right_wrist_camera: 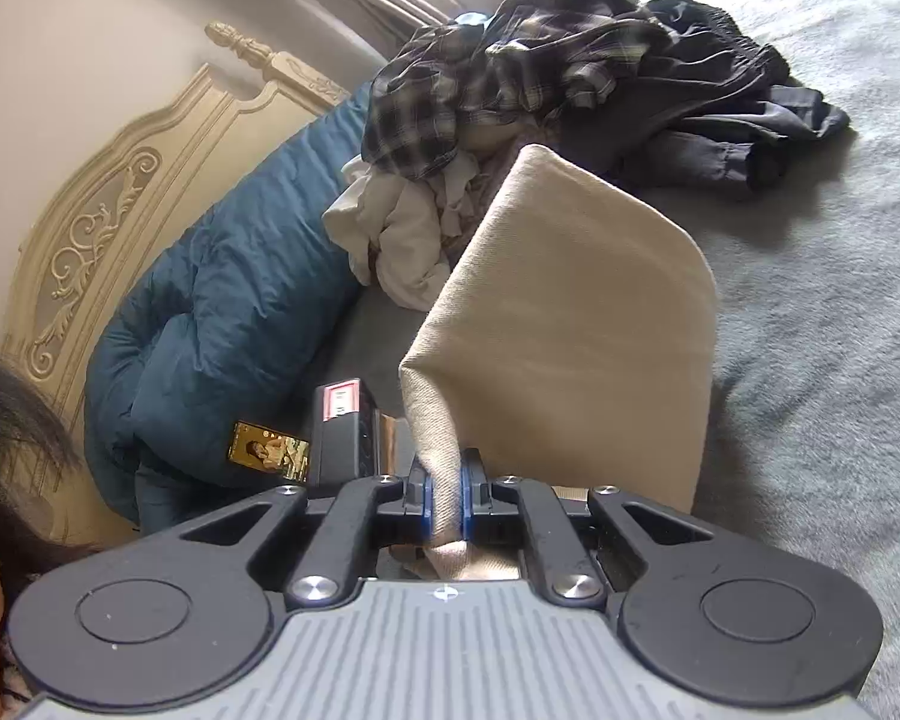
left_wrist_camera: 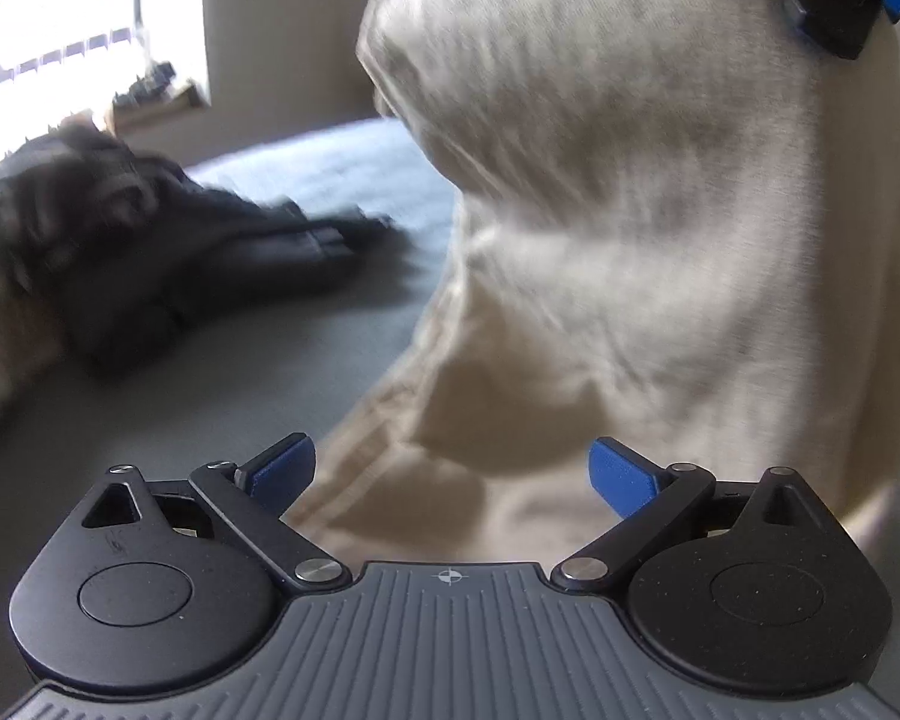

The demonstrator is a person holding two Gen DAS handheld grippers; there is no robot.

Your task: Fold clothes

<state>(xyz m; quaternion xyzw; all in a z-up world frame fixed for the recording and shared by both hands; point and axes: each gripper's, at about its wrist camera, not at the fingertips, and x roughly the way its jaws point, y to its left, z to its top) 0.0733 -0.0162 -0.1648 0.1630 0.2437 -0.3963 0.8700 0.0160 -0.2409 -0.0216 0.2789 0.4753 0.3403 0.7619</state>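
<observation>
Headboard right view only, tongs pinching cloth

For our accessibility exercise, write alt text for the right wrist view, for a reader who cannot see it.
The right gripper is shut on a fold of a beige garment, held up over a grey bed cover. Behind it lies a pile of unfolded clothes topped by a plaid shirt, with a blue duvet and a carved cream headboard to the left.

A: Where does the left camera look?
B: Down past its own fingers, very close to the cream cloth over the bed.
A: And the right one?
B: Down too, toward the headboard. Both see the cloth and bed.
</observation>
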